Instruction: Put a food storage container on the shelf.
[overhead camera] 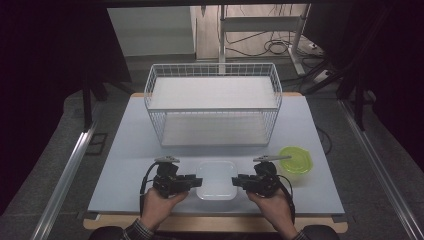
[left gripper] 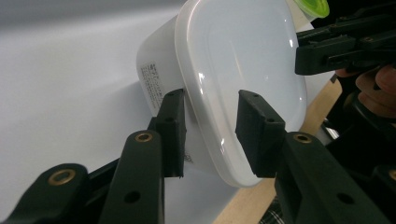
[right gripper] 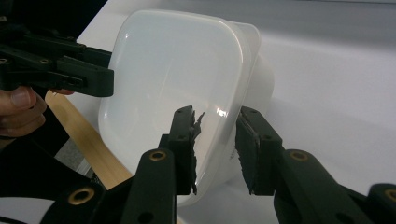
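Note:
A white plastic container [overhead camera: 216, 180] with a smooth white lid sits near the table's front edge, between both hands. My left gripper [overhead camera: 196, 181] grips its left side. In the left gripper view the two pads [left gripper: 208, 126] clamp the lid's rim [left gripper: 205, 116], one under the rim against the labelled wall, one on the lid top. My right gripper [overhead camera: 236, 181] holds the opposite side. Its pads [right gripper: 217, 140] pinch the rim [right gripper: 224, 121] the same way. The left gripper view also catches the right gripper [left gripper: 345, 44] at the container's far edge.
A white wire basket [overhead camera: 212, 107] with a flat shelf stands at the back middle of the pale table [overhead camera: 125, 165]. A round container with a green lid [overhead camera: 295, 160] sits just right of my right gripper. The table's wooden front edge [overhead camera: 215, 224] runs below the hands.

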Motion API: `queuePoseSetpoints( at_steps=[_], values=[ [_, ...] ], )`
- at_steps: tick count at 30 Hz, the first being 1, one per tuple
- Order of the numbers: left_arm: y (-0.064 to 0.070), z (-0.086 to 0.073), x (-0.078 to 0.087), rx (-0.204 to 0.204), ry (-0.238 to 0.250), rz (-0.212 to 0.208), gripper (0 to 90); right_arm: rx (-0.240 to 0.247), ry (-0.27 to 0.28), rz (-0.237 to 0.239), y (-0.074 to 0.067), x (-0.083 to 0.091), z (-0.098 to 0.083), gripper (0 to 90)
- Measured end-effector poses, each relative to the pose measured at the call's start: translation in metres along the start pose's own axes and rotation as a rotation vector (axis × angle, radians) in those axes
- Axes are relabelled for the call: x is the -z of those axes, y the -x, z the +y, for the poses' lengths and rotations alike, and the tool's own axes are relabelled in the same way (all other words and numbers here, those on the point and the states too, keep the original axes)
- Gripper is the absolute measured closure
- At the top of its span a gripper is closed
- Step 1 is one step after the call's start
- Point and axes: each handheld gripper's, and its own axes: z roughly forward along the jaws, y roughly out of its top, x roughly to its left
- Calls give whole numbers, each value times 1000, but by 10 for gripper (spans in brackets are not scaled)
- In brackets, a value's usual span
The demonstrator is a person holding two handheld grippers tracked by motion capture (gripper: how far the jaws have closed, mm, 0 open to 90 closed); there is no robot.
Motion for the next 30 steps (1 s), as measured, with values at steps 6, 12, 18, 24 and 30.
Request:
queuePoseSetpoints(
  at_steps=[6,12,18,24,30],
  values=[
    [2,0,-1,-19,30,21,647,-9,42,-10,2,1,1,710],
    [4,4,-2,-30,57,31,656,1,64,-34,3,1,3,733],
    [5,8,-2,-35,77,41,656,2,91,-47,3,3,6,758],
    [4,8,-3,-37,85,55,678,8,106,-55,2,2,8,759],
    [4,11,-2,-40,94,61,690,5,109,-58,3,2,9,759]
  ],
)
